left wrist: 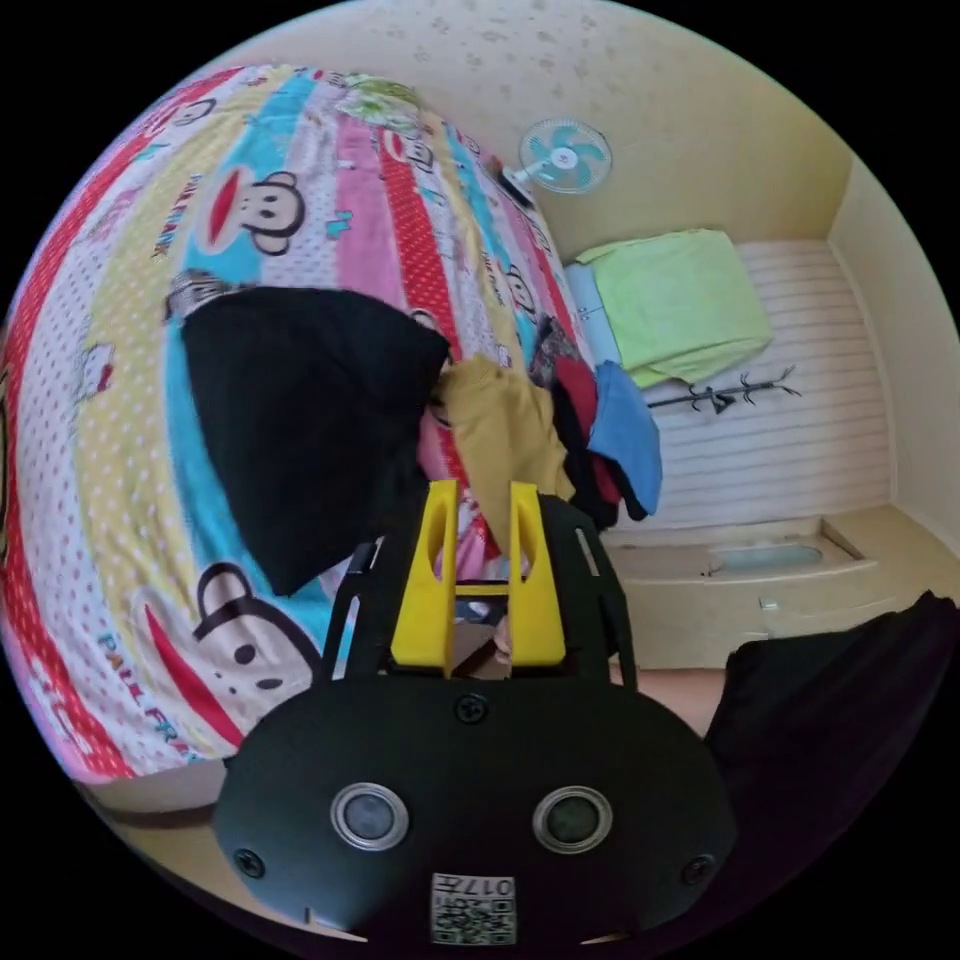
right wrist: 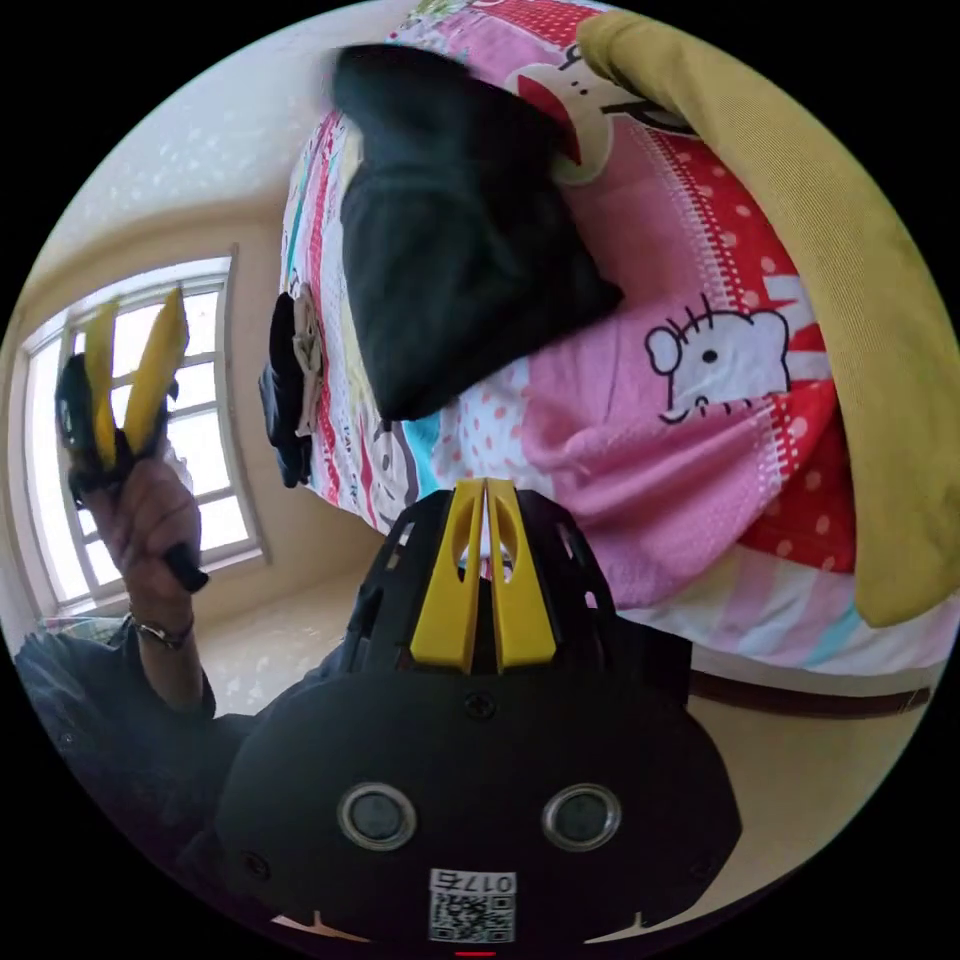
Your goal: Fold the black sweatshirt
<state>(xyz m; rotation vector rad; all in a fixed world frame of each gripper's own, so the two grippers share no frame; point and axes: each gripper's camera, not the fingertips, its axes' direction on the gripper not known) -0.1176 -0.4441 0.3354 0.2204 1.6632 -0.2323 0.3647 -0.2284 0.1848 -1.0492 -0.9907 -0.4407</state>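
On the bed [left wrist: 120,420], over the cartoon-print sheet, the black sweatshirt [left wrist: 310,420] lies folded into a compact block, well in from the bed's edges. Same block in right gripper view [right wrist: 460,250], resting on the pink and dotted part of the sheet.

Left tongs [left wrist: 482,530]: yellow jaws parted with a clear gap, nothing between them, held off the bed near its edge and apart from the sweatshirt. Right gripper view also catches the left tongs [right wrist: 125,340] raised in a hand [right wrist: 150,520] against the window [right wrist: 200,440], jaws spread, empty.

Right tongs [right wrist: 485,520]: jaws pressed together, no visible gap, nothing gripped. They sit just off the bed's edge, sweatshirt beyond the tips, not touching.

Mustard-yellow garment [left wrist: 505,430] lies just beside the sweatshirt toward the bed's side edge; in right gripper view it [right wrist: 840,300] drapes over the sheet. Next to it a heap of dark, red and blue clothes [left wrist: 610,440] hangs at the bed's edge. Green cloth [left wrist: 690,300] lies spread off the bed, near the wall. Fan [left wrist: 565,157] on the wall. Dark clothes [right wrist: 290,390] at the bed's far edge in right gripper view. Person's dark sleeve [left wrist: 830,700] at lower right of left gripper view.
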